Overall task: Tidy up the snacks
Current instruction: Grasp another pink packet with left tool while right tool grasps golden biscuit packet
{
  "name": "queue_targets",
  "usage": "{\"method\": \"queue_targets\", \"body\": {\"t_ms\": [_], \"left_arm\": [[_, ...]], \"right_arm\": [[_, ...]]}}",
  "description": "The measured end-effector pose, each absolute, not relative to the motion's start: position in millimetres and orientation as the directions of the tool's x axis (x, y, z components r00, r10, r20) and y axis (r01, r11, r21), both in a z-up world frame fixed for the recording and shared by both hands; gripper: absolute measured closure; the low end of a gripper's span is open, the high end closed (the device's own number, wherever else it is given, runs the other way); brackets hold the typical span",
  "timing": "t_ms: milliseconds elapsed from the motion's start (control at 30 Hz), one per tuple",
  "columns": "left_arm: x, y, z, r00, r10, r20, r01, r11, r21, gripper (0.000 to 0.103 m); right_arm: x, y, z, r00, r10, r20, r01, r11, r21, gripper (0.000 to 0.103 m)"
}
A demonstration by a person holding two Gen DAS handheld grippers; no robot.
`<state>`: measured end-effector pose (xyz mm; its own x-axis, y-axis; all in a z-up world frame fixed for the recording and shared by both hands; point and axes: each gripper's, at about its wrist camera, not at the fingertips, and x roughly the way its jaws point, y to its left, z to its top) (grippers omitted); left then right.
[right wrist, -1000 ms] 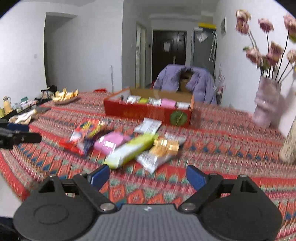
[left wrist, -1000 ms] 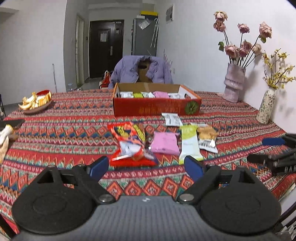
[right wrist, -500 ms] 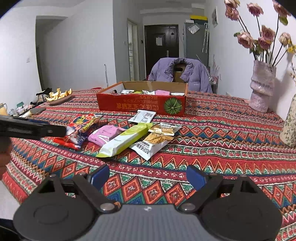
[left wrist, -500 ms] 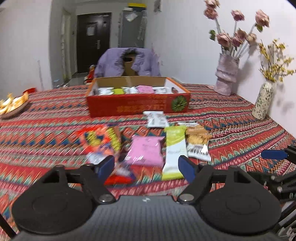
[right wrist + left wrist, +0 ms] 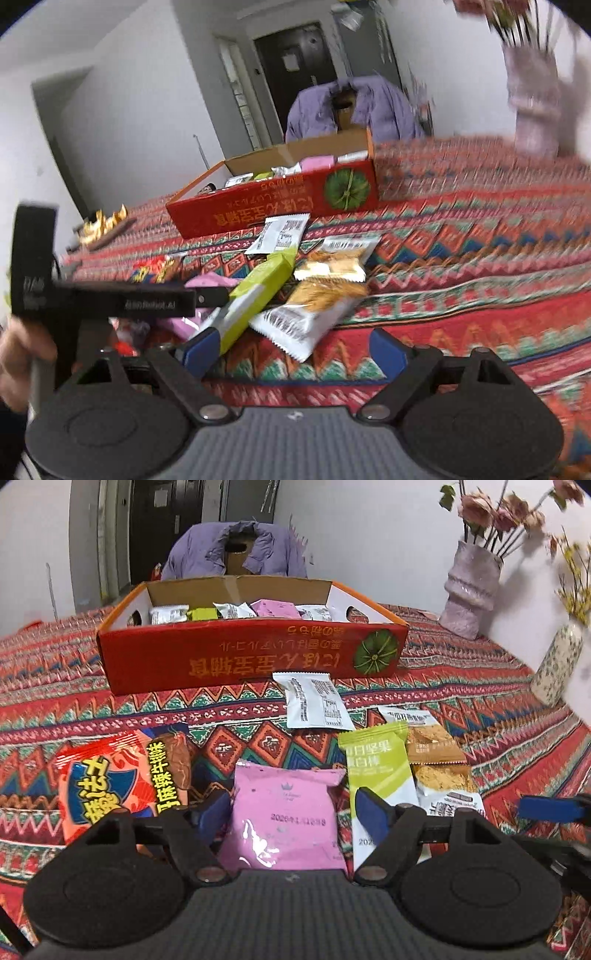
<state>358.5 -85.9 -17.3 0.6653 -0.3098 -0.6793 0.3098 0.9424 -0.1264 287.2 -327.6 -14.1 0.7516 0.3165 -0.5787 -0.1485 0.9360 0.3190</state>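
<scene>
My left gripper is open, its blue fingertips on either side of a pink snack packet lying on the patterned cloth. Beside it lie a red chip bag, a green bar, a brown-and-white cracker packet and a white packet. The red cardboard box behind holds several packets. My right gripper is open and empty over the white end of the cracker packet. The left gripper also shows in the right wrist view, above the pink packet.
A purple vase of pink flowers and a speckled vase stand at the right. A chair with a purple jacket is behind the box. A plate of gold items sits at the far left.
My left gripper has moved forward and down, so its open fingers now flank the pink packet. My right gripper has moved closer to the snacks and tilted; its view is blurred.
</scene>
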Motion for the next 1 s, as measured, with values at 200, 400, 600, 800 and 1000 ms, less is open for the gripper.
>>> {"method": "queue_targets", "body": {"t_ms": [200, 400, 600, 800, 1000], "left_arm": [[369, -70, -20, 0.651, -0.327, -0.685, 0.298, 0.940, -0.165, 0.031], [356, -82, -21, 0.654, -0.323, -0.684, 0.332, 0.935, -0.124, 0.040], [351, -85, -18, 0.650, -0.307, -0.695, 0.308, 0.943, -0.128, 0.043], [320, -70, 11, 0.677, -0.321, -0.662, 0.286, 0.944, -0.166, 0.043], [268, -50, 39, 0.740, -0.272, -0.615, 0.228, 0.962, -0.151, 0.043]], "right_arm": [[335, -314, -28, 0.765, 0.267, -0.586, -0.083, 0.943, 0.322, 0.032], [347, -303, -35, 0.770, 0.218, -0.599, -0.096, 0.969, 0.229, 0.037], [331, -315, -35, 0.766, 0.189, -0.614, -0.106, 0.980, 0.169, 0.049], [312, -302, -34, 0.748, 0.153, -0.646, -0.189, 0.982, 0.015, 0.056], [269, -304, -27, 0.743, 0.195, -0.640, -0.224, 0.974, 0.036, 0.063]]}}
